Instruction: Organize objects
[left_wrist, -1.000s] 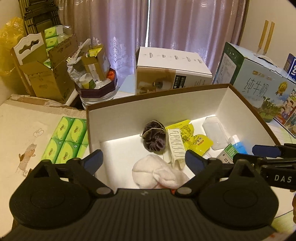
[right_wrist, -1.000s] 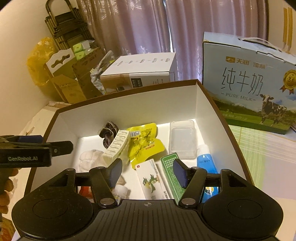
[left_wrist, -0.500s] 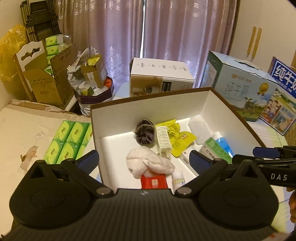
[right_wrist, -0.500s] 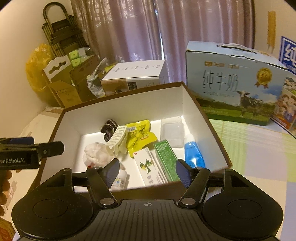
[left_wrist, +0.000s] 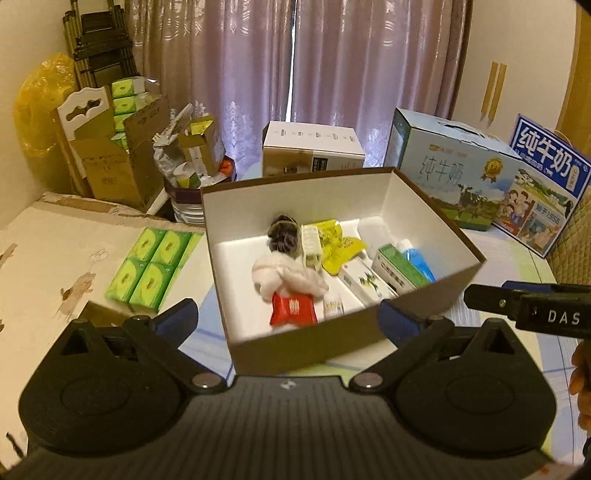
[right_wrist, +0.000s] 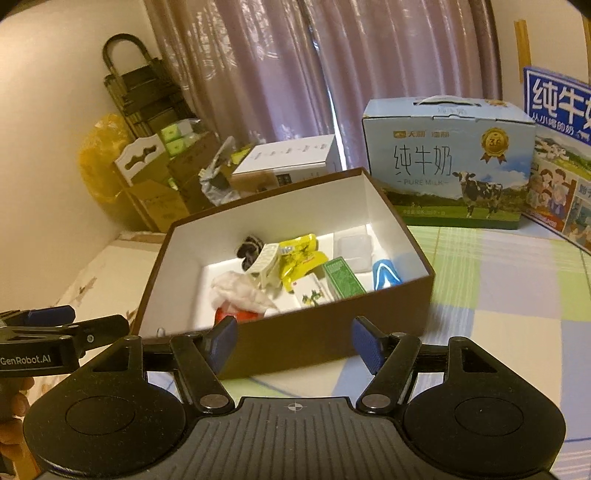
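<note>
A brown box with a white inside (left_wrist: 306, 350) (right_wrist: 295, 343) stands on the bed. It holds a white cloth (left_wrist: 288, 277), a red packet (left_wrist: 293, 309), a dark scrunchie (left_wrist: 283, 238), a white claw clip (left_wrist: 311, 245), yellow sachets (left_wrist: 338, 245), a green carton (left_wrist: 397, 267) and a blue bottle (left_wrist: 417, 262). My left gripper (left_wrist: 289, 320) is open and empty, just short of the box's near wall. The right gripper (right_wrist: 293, 341) hovers before the same wall, also open with nothing between its fingers. Each gripper shows at the edge of the other's view.
Green tissue packs (left_wrist: 147, 267) lie left of the box. Two milk cartons (right_wrist: 447, 166) (left_wrist: 543, 192) stand at the right, and a white carton (left_wrist: 310, 153) sits behind the box. A cardboard box of tissues (left_wrist: 110, 162) and a yellow bag (left_wrist: 40, 110) crowd the far left corner.
Both grippers have drawn back and risen from over the box, so its near brown wall now shows in both views. The left jaws widened a little.
</note>
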